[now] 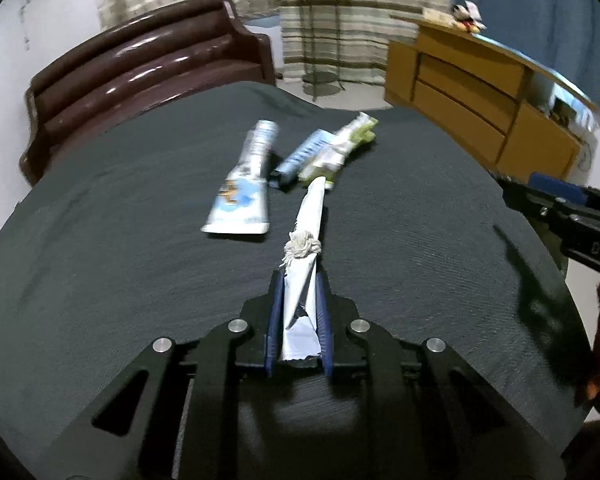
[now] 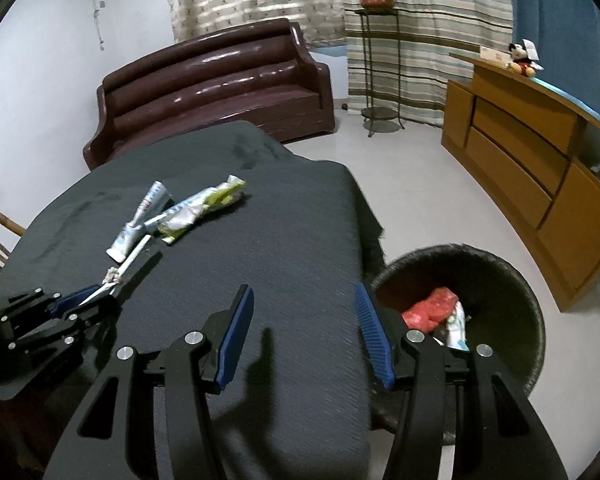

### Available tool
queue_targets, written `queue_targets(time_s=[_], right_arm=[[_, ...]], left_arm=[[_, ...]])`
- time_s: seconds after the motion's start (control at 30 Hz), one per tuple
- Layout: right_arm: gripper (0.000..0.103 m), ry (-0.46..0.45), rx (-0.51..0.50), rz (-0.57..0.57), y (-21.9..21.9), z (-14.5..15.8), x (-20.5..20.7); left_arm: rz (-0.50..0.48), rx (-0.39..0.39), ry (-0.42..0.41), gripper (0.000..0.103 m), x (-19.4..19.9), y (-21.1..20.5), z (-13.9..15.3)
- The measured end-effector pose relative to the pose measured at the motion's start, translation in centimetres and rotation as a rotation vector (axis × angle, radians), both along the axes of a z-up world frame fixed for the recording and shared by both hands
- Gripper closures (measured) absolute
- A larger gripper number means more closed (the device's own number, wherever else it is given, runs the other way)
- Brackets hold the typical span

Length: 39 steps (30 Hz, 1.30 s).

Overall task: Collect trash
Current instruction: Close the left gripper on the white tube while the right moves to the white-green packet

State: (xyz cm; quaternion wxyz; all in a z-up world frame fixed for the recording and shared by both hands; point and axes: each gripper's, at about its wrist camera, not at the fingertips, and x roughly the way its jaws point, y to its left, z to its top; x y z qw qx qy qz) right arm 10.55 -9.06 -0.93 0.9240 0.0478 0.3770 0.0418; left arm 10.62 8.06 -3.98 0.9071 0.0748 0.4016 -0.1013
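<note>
My left gripper (image 1: 299, 280) is shut on the near end of a long white crumpled wrapper (image 1: 311, 212) with a frayed string knotted round it. The wrapper's far end points at a pile on the dark tablecloth (image 1: 100, 240): a white toothpaste tube (image 1: 244, 196), a blue-white tube (image 1: 300, 156) and a green-white wrapper (image 1: 340, 148). My right gripper (image 2: 303, 287) is open and holds nothing, above the table's near right edge. Just right of it on the floor stands a dark woven bin (image 2: 508, 280) with red trash (image 2: 432, 308) and a white piece inside.
Behind the table stands a brown sofa (image 2: 220, 88). A wooden cabinet (image 2: 520, 152) with a stuffed toy on top runs along the right. A metal plant stand (image 2: 380, 80) is by the curtain. Pale floor tiles lie between table, bin and cabinet.
</note>
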Motion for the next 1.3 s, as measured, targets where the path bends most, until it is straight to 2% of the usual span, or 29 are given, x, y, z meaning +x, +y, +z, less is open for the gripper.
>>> queue_targets(time_s=[0.2, 0.5, 0.73, 0.97, 1.03, 1.3], right_arm=[[0.050, 0.013, 0.024, 0.041, 3.1, 0.3, 2.2], [0.047, 0.072, 0.042, 0.059, 8.1, -0.6, 6.1], [0.047, 0.108, 0.025, 0.019, 10.4, -1.1, 8.3], [0.047, 0.132, -0.059, -0.001, 10.9, -2.0, 8.7], [0.051, 0.128, -0.060, -0.001, 10.5, -1.9, 8.3], [0.081, 0.122, -0.066, 0.021, 9.2, -1.6, 7.2]], left_arm=[[0.103, -0.003, -0.031, 0.087, -0.2, 4.2, 1.2], [0.204, 0.005, -0.036, 0.087, 1.0, 10.3, 1.2], [0.206, -0.011, -0.036, 0.087, 1.4, 12.3, 1.1], [0.195, -0.026, -0.026, 0.087, 2.2, 12.5, 0.5], [0.193, -0.027, -0.024, 0.087, 2.3, 12.6, 0.4], [0.215, -0.030, -0.017, 0.087, 2.5, 13.0, 0.2]])
